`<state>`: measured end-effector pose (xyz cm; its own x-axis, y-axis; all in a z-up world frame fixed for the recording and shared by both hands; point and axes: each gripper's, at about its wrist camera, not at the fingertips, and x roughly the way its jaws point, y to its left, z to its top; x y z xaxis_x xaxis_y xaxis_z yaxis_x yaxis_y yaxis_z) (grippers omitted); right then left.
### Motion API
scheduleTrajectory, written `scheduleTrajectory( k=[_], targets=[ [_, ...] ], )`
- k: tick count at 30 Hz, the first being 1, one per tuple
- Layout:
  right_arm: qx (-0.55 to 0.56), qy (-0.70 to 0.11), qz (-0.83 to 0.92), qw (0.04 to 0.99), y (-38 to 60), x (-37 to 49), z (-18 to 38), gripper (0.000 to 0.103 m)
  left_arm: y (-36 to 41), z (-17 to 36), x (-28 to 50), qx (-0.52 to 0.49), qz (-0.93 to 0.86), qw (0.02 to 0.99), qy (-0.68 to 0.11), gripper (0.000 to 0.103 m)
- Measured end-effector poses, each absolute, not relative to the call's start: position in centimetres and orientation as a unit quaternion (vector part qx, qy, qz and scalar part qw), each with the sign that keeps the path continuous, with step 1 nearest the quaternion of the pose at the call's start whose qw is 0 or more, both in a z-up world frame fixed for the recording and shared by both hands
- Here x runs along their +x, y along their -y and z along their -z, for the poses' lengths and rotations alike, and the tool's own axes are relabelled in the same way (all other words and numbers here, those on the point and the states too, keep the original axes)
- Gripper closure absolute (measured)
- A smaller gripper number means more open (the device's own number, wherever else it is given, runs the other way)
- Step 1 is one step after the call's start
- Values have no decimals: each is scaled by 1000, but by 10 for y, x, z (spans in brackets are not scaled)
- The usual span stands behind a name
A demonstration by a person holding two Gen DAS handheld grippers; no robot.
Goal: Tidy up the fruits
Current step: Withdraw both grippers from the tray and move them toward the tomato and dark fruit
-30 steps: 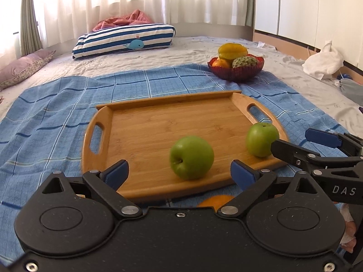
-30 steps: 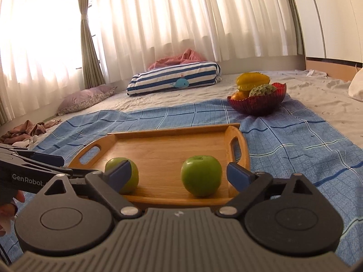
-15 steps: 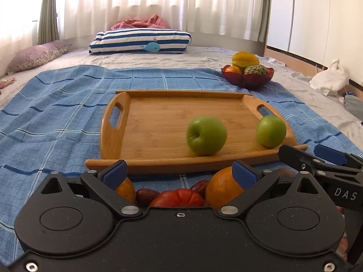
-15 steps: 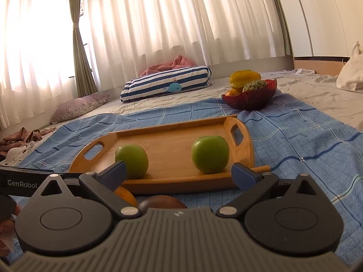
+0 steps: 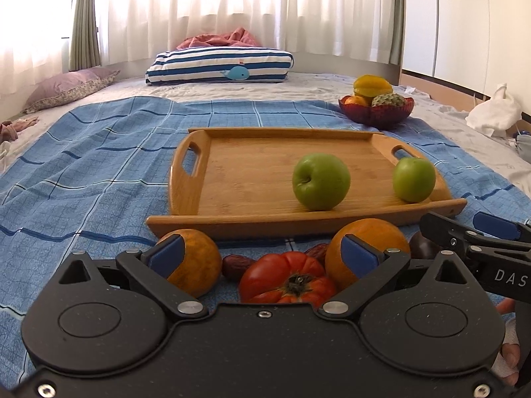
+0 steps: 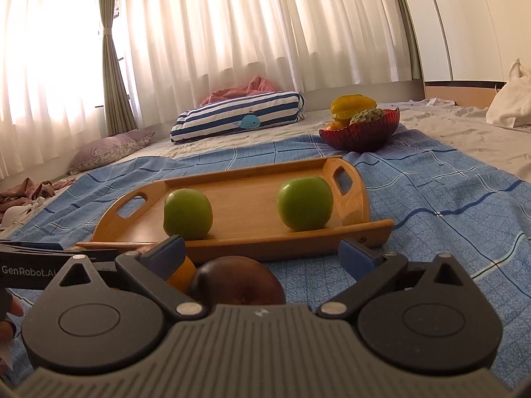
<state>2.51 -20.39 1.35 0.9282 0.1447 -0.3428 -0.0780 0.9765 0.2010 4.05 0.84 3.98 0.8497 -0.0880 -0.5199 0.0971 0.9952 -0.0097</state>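
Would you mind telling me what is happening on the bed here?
A person is sorting fruit with two handheld tools. Two green apples already sit on the wooden tray. Both tools are open and hold nothing. The left tool points at a red tomato between two oranges on the blue blanket. The right tool faces a dark reddish fruit just before the tray.

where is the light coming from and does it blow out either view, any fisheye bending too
Right wrist view: backlit by the window behind the curtains, with the upper left blown out to white and the wardrobe edge at right bowed by the lens. Left wrist view: same backlight, milder glare at the top; the green apples on the tray stay sharp and evenly lit, while the corners vignette dark.
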Motion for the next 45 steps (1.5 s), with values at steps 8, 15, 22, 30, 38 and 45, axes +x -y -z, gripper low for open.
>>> scheduleTrajectory(
  k=[8, 15, 22, 30, 38, 45],
  targets=[
    [83, -177, -56, 979, 200, 23, -6, 0, -9, -34, 37, 21, 41, 964, -260, 1],
    [87, -143, -55, 984, 202, 11, -4, 3, -8, -30, 33, 29, 42, 966, -252, 0],
    [78, -130, -65, 986, 199, 5, 2, 17, -9, -27, 30, 32, 43, 967, -248, 0],
    [78, -129, -83, 985, 200, 5, 4, 26, -6, -28, 19, 35, 48, 968, -244, 19],
    [88, -148, -103, 980, 199, -4, 6, 32, 0, -22, 10, 34, 77, 960, -266, 30],
    [90, -165, -102, 977, 197, -6, 12, 34, 2, -17, 13, 29, 77, 959, -273, 32]
  ],
)
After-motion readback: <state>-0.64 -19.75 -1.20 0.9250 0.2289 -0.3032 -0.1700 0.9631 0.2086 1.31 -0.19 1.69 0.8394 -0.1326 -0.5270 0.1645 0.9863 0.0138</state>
